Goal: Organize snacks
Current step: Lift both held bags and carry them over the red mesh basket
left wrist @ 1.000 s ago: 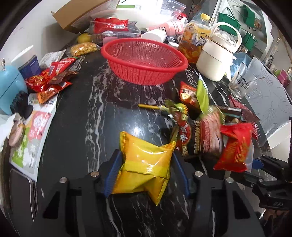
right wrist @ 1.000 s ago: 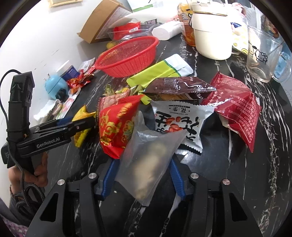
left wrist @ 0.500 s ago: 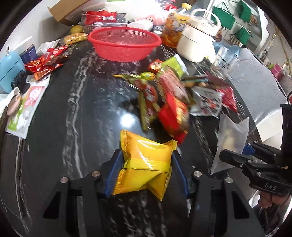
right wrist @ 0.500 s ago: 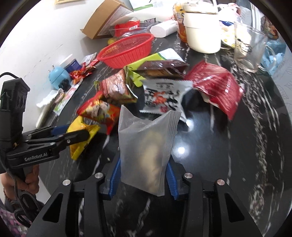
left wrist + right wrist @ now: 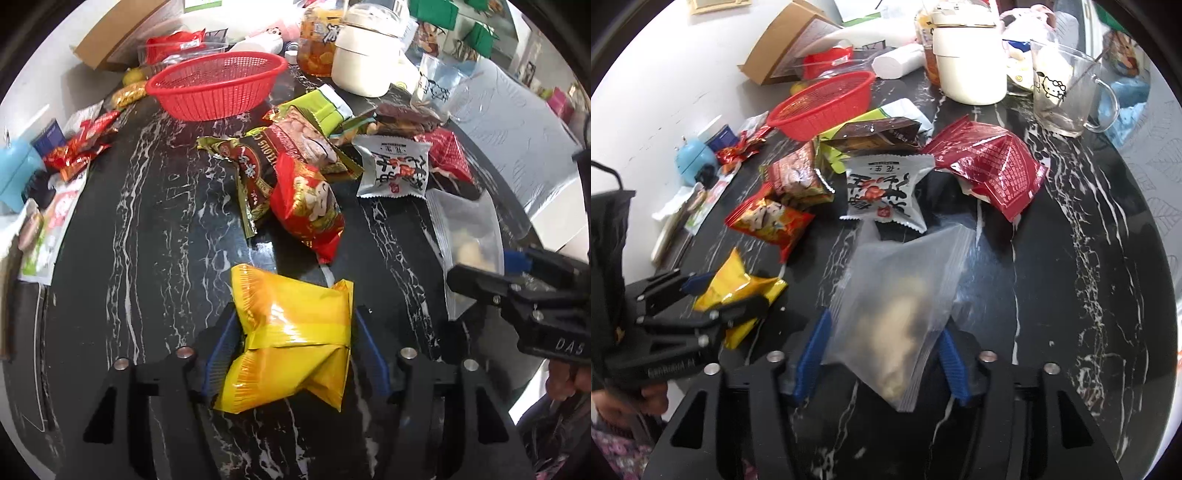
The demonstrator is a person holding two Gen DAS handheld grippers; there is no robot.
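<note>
My left gripper (image 5: 293, 332) is shut on a yellow snack packet (image 5: 291, 343), held over the black marble table (image 5: 147, 240). My right gripper (image 5: 882, 343) is shut on a frosted clear snack bag (image 5: 901, 295); that bag also shows in the left wrist view (image 5: 469, 236). The yellow packet also shows in the right wrist view (image 5: 738, 291), low at the left. A red basket (image 5: 218, 83) stands empty at the far side of the table. Between it and the grippers lies a heap of snack packets: a red-yellow one (image 5: 306, 206), a white one (image 5: 395, 170), a dark red one (image 5: 990, 166).
A white kettle (image 5: 971, 55) and a glass mug (image 5: 1060, 96) stand at the back right. A cardboard box (image 5: 790, 48) and a blue object (image 5: 692, 162) are at the back left. Small red wrappers (image 5: 74, 147) and papers lie along the left edge.
Both grippers have pulled back from the heap, each with its packet held. The red-yellow packet that rested against the clear bag now lies on the table.
</note>
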